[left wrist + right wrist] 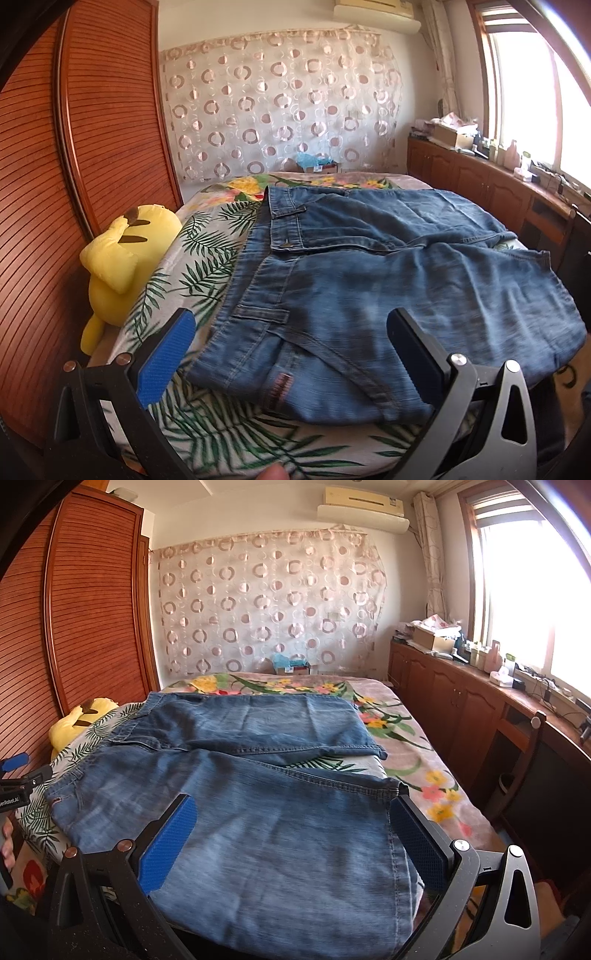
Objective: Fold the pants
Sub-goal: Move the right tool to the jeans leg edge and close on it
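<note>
Left wrist view shows the left gripper (291, 332) with its jaws spread wide and nothing between them; its blue-padded fingers (168, 354) hang over the near waistband end of the pants (369, 280), though whether they brush the denim is hard to judge through the blur. The pants lie flat across the bed (207, 254), waistband toward 9 o'clock, legs running toward 3 o'clock. A yellow plush toy (122, 258) sits at 9 o'clock against the wooden wardrobe (85, 147).

Right wrist view shows the right gripper (291, 812) equally wide apart, gripping nothing, poised over the near leg of the pants (258, 775), its right finger beside the hem at 3 o'clock. The far leg stretches toward 1 o'clock over the floral bedspread (424, 768). The left gripper (14, 771) appears at 9 o'clock.
</note>
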The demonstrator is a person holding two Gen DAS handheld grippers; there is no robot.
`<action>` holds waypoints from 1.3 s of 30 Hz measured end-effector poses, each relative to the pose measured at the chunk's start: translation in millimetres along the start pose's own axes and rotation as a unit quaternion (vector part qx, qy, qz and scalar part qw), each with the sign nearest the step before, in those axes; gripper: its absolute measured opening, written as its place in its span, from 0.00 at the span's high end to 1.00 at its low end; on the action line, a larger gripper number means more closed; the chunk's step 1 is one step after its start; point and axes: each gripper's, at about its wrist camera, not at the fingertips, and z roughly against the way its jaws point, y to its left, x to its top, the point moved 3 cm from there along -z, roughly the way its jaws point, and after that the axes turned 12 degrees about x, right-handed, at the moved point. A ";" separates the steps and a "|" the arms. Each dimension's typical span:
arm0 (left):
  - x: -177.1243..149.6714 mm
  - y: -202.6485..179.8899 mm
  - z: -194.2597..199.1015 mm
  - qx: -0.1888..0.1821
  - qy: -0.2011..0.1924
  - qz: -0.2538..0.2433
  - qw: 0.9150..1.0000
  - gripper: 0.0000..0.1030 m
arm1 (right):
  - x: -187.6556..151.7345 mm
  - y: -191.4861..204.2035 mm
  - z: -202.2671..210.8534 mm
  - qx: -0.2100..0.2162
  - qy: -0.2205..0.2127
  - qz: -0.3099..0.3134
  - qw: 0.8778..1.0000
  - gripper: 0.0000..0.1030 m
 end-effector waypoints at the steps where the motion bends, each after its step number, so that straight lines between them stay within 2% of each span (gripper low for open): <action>1: 0.3 3.0 -2.6 -0.003 0.002 -0.001 1.000 0.00 | 0.5 -0.2 -0.8 -0.002 0.002 0.002 1.000 0.00; 8: -4.7 27.0 -21.7 -0.013 0.025 0.001 1.000 0.00 | 1.7 1.2 -3.8 0.006 0.025 0.004 1.000 0.00; 15: -18.4 53.1 -38.5 -0.014 0.051 -0.001 0.999 0.00 | 1.8 -18.5 1.2 0.009 0.043 -0.004 0.999 0.00; 20: -30.8 71.2 -49.4 -0.015 0.072 0.018 0.997 0.00 | 0.2 -30.6 11.4 0.010 0.060 -0.007 0.998 0.02; 25: -38.2 77.4 -55.9 -0.012 0.087 0.022 0.996 0.00 | -11.2 -48.5 21.0 0.007 0.094 -0.017 0.995 0.08; 28: -39.9 77.5 -58.6 -0.012 0.090 0.023 0.996 0.00 | -13.2 -64.4 30.2 -0.009 0.108 -0.020 0.994 0.11; 33: -38.3 73.9 -59.3 -0.013 0.090 0.020 0.996 0.00 | -17.3 -84.7 46.2 -0.021 0.128 -0.043 0.991 0.23; 39: -38.9 71.4 -62.9 -0.023 0.097 0.019 0.995 0.03 | -22.4 -84.5 54.8 0.009 0.149 -0.070 0.986 0.43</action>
